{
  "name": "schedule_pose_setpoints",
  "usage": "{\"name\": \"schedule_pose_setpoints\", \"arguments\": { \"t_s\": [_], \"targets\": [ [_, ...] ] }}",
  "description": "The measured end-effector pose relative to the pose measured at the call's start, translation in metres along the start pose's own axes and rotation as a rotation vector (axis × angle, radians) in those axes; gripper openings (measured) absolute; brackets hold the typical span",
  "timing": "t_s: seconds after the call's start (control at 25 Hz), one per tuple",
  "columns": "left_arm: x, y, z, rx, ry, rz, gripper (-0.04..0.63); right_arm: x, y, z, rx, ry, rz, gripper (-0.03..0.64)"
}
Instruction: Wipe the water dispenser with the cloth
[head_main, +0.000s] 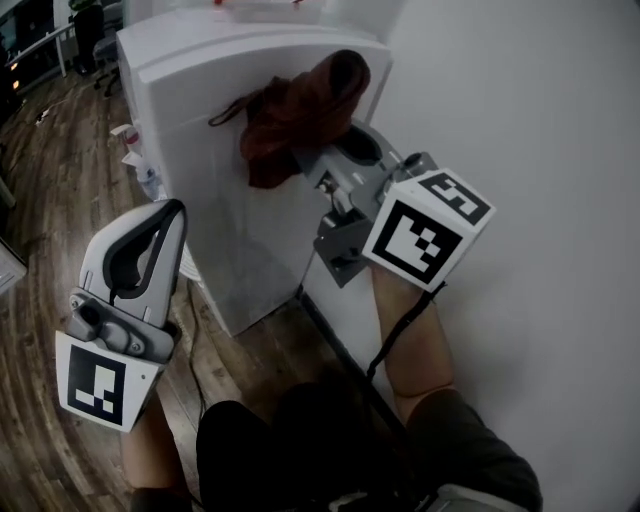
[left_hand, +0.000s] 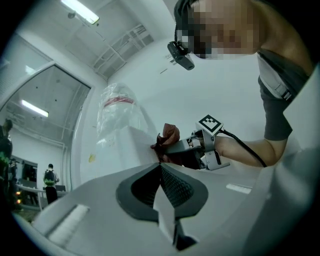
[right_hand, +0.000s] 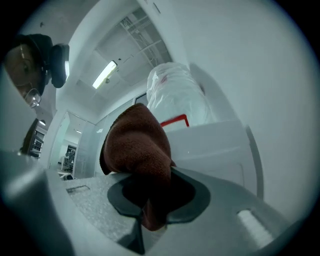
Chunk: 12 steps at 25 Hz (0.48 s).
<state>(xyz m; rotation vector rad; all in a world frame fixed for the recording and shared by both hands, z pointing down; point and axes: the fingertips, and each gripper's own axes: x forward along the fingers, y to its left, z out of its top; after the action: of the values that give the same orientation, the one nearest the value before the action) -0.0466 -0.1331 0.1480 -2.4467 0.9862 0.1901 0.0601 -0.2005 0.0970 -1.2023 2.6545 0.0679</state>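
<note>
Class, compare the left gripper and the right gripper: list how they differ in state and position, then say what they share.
1. The right gripper is clamped on the reddish-brown cloth; the left gripper is closed on nothing.
2. The right gripper is up at the top part of the white water dispenser; the left gripper hangs lower, clear of it.
Shared: both have their jaws together.
</note>
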Motion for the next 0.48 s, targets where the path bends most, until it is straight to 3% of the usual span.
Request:
{"name": "schedule_pose_setpoints", "arguments": {
  "t_s": [0.32, 0.48],
  "targets": [
    [-0.054, -0.040, -0.121, -0.152, 0.168, 0.058, 0.018, -0.047, -0.023, -0.149, 0.061, 0.108, -0.032, 0.060],
    [-0.096, -0.065, -0.220, -0.144, 0.284, -0.008, 0.018, -0.055, -0.028, -0.259, 0.150, 0.180, -0.004, 0.060]
  ]
}}
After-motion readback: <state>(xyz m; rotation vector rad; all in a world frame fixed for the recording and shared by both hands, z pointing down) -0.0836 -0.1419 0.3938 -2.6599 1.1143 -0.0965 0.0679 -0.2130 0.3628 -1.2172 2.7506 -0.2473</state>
